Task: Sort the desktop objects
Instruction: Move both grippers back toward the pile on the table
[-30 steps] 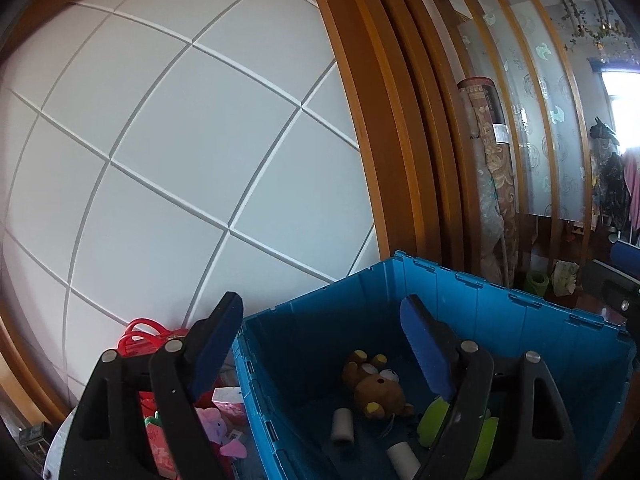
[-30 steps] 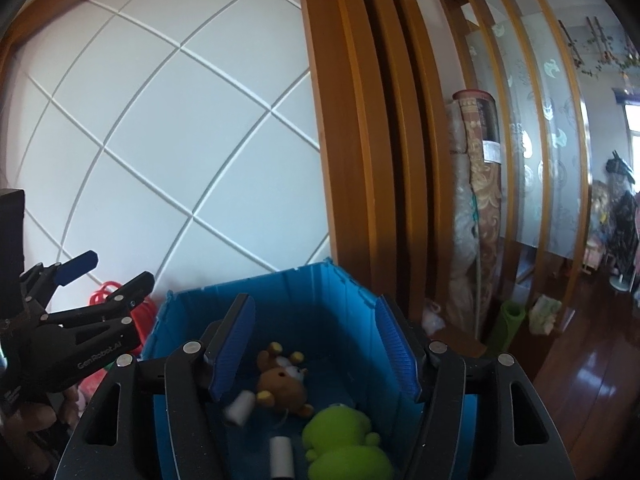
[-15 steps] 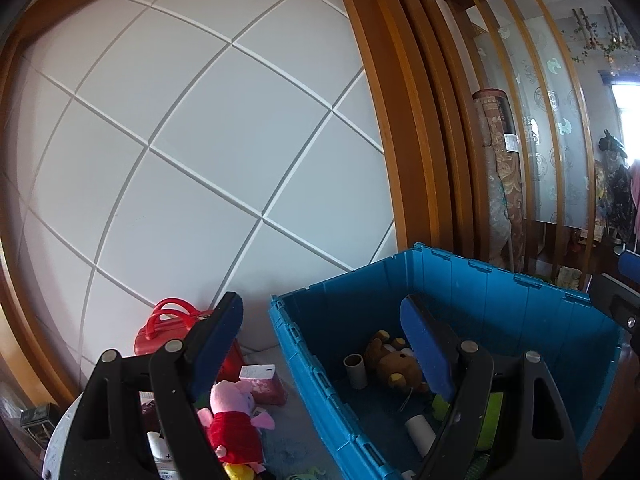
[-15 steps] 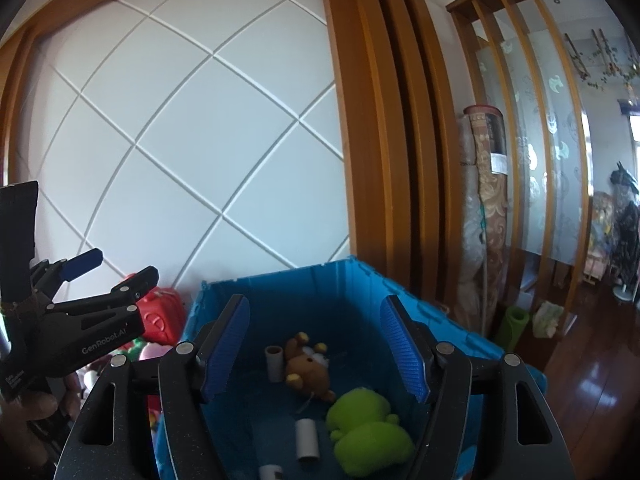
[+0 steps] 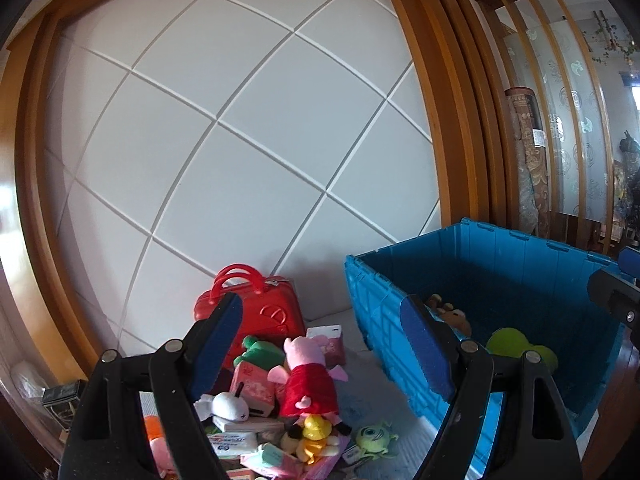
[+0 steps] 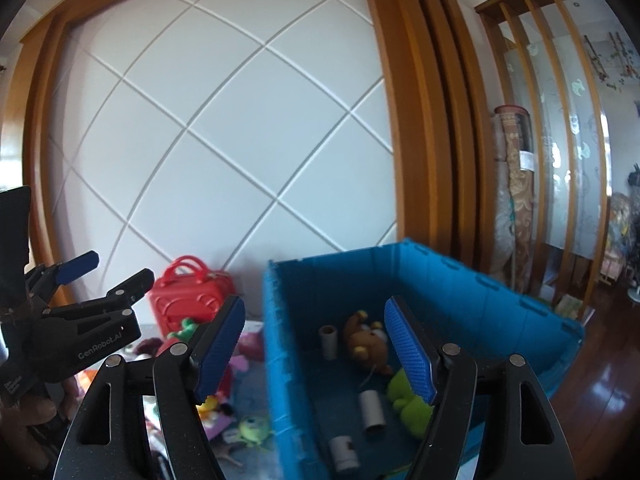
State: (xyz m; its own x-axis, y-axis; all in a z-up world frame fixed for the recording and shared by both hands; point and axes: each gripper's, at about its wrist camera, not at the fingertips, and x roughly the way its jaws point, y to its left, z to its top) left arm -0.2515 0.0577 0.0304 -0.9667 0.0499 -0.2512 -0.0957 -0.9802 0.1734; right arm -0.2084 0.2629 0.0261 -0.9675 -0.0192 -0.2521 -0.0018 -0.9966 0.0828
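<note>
The left gripper (image 5: 322, 340) stands released with nothing between its blue pads, above a heap of toys on the desktop. The right gripper (image 6: 316, 344) has just been opening its jaws; they stand apart and empty over the near rim of the blue crate (image 6: 472, 280). In the heap lie a pink pig plush in a red dress (image 5: 306, 376), a white plush (image 5: 230, 406), a yellow duck (image 5: 316, 438) and a green one-eyed monster (image 5: 374, 436), with a red toy suitcase (image 5: 260, 304) behind against the white wall. Inside the crate lie a brown teddy bear (image 6: 370, 344), a green plush (image 6: 410, 404) and three cardboard tubes (image 6: 372, 410).
</note>
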